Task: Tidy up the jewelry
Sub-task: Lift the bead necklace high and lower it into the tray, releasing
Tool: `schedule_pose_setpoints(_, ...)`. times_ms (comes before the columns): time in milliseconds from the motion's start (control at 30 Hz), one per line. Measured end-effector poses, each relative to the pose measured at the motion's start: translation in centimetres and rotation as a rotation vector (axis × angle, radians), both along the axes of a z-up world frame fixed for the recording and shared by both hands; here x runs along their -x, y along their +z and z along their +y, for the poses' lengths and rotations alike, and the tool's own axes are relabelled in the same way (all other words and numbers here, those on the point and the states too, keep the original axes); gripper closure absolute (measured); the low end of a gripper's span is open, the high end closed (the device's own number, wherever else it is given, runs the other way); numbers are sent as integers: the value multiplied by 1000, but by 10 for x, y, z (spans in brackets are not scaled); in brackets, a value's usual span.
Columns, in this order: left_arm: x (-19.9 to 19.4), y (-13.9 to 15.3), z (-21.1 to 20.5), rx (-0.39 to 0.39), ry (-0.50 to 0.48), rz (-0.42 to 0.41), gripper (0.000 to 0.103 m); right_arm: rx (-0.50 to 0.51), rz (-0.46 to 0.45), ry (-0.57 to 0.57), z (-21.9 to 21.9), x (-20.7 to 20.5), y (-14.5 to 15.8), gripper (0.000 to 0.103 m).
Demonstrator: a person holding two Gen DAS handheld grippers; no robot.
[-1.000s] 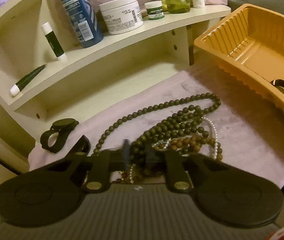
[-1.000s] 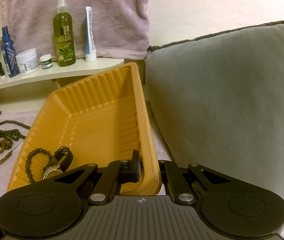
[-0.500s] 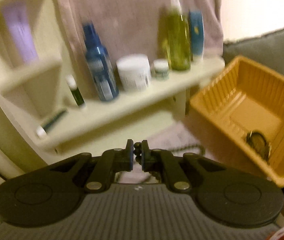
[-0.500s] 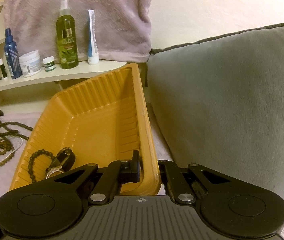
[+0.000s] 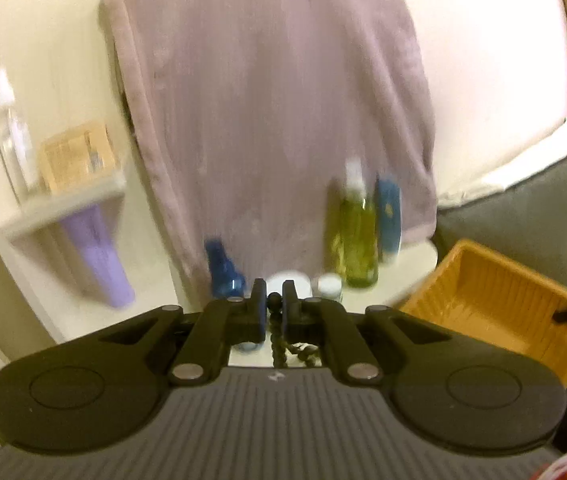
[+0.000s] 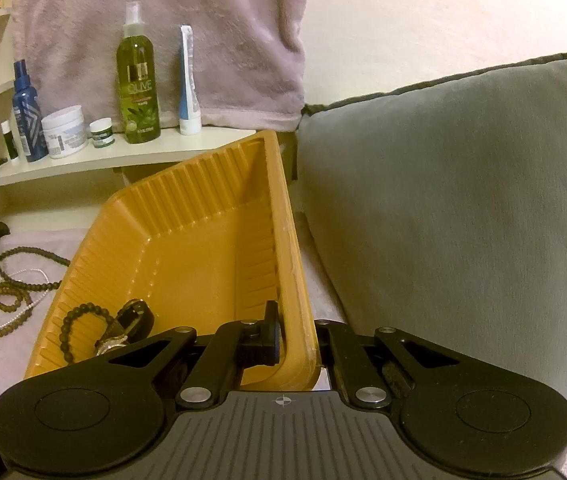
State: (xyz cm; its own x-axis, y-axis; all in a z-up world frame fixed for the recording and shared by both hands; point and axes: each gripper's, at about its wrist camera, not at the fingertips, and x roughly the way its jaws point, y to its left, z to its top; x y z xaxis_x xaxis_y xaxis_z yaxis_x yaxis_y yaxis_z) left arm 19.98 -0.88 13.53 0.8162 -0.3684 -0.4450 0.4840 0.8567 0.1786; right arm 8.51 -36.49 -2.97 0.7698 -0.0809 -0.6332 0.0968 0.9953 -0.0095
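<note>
Two grippers at work: left gripper (image 5: 274,305) pinches a dangling bead strand (image 5: 277,336); tray (image 6: 187,240) (rim clamped by right gripper (image 6: 295,340)) lies right.

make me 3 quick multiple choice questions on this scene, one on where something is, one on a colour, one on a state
1. Where is the green spray bottle?
A. on the shelf
B. in the tray
C. on the cushion

2. What colour is the tray?
A. white
B. orange
C. blue

3. What is the right gripper doing?
A. hanging open over the beads
B. shut on the tray's rim
C. holding a bottle

Answers:
1. A, it stands on the shelf in front of the hanging towel.
2. B, its ribbed walls are orange.
3. B, one finger sits inside the wall and the other outside, pinching the rim.
</note>
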Motion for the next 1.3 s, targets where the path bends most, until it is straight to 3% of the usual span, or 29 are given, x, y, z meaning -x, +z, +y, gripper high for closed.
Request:
schedule_pose_setpoints(300, 7, 58, -15, 67, -54, -101, 97, 2, -4, 0, 1, -1, 0, 98)
schedule_pose_setpoints(867, 14, 147, -100, 163, -283, -239, 97, -9, -11, -5, -1, -1, -1, 98)
schedule_pose_setpoints(1133, 7, 140, -140, 181, -351, -203, 97, -21, -16, -6, -1, 1, -1, 98)
schedule_pose_setpoints(1300, -1, 89, -162, 125, -367, -92, 97, -22, -13, -5, -3, 1, -2, 98)
